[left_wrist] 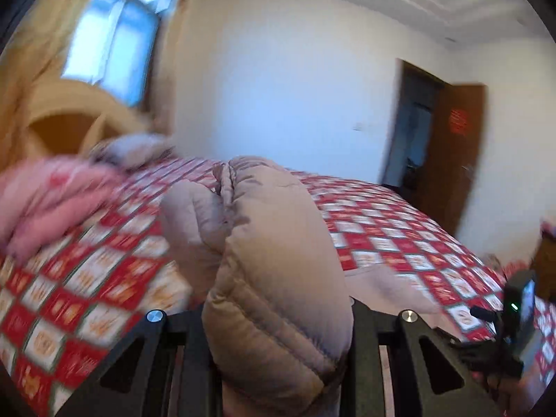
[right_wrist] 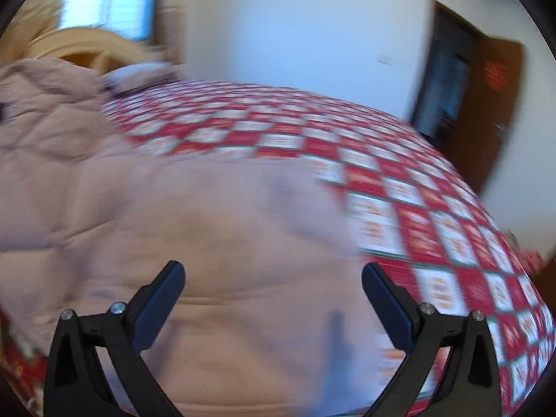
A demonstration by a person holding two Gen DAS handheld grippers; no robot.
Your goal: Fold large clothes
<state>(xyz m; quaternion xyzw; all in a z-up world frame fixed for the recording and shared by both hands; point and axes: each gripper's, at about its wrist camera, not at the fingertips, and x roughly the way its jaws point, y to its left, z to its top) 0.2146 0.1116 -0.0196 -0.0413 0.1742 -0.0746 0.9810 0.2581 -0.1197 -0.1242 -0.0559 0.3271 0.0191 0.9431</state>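
A beige quilted down coat (left_wrist: 274,253) is being held up off the bed (left_wrist: 399,236) by the left gripper (left_wrist: 278,354), presumably so that the gripped portion can be carried over the rest of the garment as a fold. The padded fabric is being clamped between the two black fingers, bulging forward and upward from the gap between them (the fingertips themselves are being hidden by the fabric). The red-and-white checked bedspread (right_wrist: 434,201) is serving as the folding surface, the bulk of the coat being spread flat on it.

In the right wrist view, the right gripper (right_wrist: 274,295) is being held just above the flat body of the coat (right_wrist: 194,229), with its fingers (right_wrist: 163,295) spread wide apart and nothing being held between them. The coat's surface is lying below and ahead of both fingertips, filling the gap between them; whether the tips are touching the fabric cannot be told, since the view is blurred by motion. The open posture is judged to be preparation for taking a second hold, or for pressing the garment flat.

Relative to the coat, a pink bundle (left_wrist: 45,201) is lying to its left on the bedspread, a wooden headboard (left_wrist: 69,114) is standing beyond it, and an open brown door (left_wrist: 458,160) is showing to its far right.
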